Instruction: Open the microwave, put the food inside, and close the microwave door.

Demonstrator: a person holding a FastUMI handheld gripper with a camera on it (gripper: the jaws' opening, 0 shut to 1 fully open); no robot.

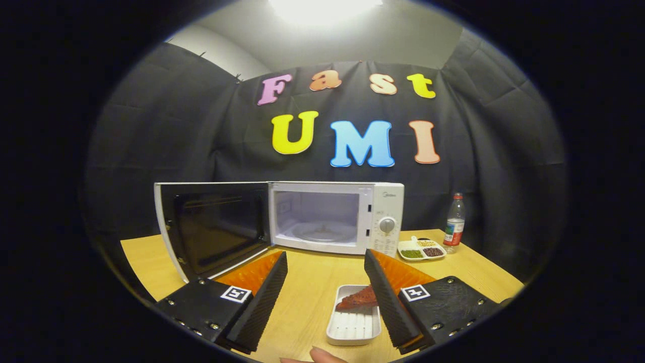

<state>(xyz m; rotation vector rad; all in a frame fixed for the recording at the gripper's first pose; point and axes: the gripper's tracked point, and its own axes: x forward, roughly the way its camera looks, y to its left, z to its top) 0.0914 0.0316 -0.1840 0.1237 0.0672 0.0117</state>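
Your gripper (325,297) is wide open, holding nothing. The food tray (353,322) sits by the right finger, at the table's (312,282) near edge. The microwave (335,217) door (214,227) is open already. Next, grab the tray.

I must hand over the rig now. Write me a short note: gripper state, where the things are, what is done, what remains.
Gripper: open, holding nothing, fingers spread above the table.
Microwave: door swung fully open, cavity holds just its turntable.
Food: on a white tray, between the fingers, close to the right one.
Done: door opened.
Left: grasp the tray, put it inside, close the door.
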